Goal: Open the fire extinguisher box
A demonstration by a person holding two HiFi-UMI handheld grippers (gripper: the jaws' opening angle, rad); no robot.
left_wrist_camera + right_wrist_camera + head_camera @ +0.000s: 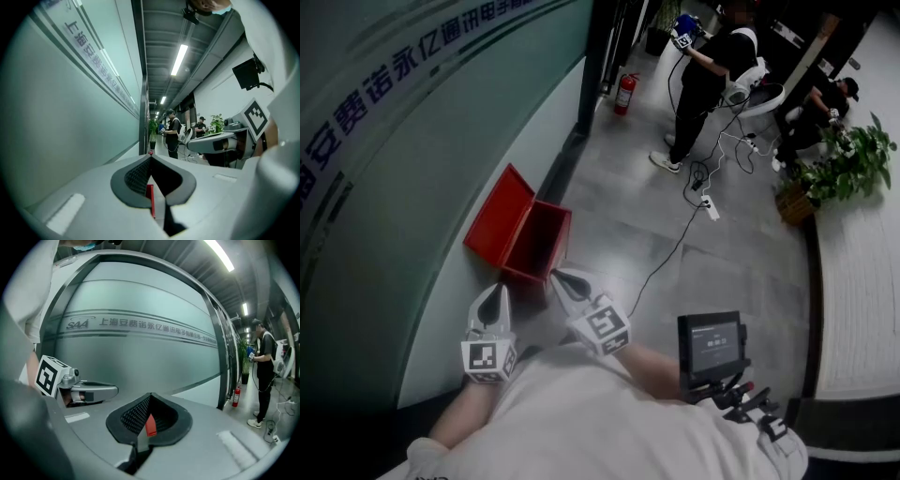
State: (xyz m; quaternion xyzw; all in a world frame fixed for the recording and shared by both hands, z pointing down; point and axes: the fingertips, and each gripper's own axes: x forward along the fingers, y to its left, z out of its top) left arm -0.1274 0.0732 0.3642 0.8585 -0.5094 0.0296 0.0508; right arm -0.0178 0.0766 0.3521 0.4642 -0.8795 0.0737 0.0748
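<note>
Both grippers up close, jaws pressed together, nothing in 'em: left gripper (496,291), right gripper (560,278). Just past the tips, the fire extinguisher box (546,236) sits on the floor by the wall w/ lid (499,214) flipped up. Farther down: red extinguisher (624,94), person (709,75).

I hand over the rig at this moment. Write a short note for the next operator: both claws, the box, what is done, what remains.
Left claw: shut, empty, held just short of the box.
Right claw: shut, empty, beside the left one at the box's near edge; whether it touches the box cannot be told.
Fire extinguisher box: on the floor against the glass wall. Its lid is swung up and leans back towards the wall.
Done: the box is open.
Left: nothing of the opening seems to remain; probably only draw the claws away.
</note>
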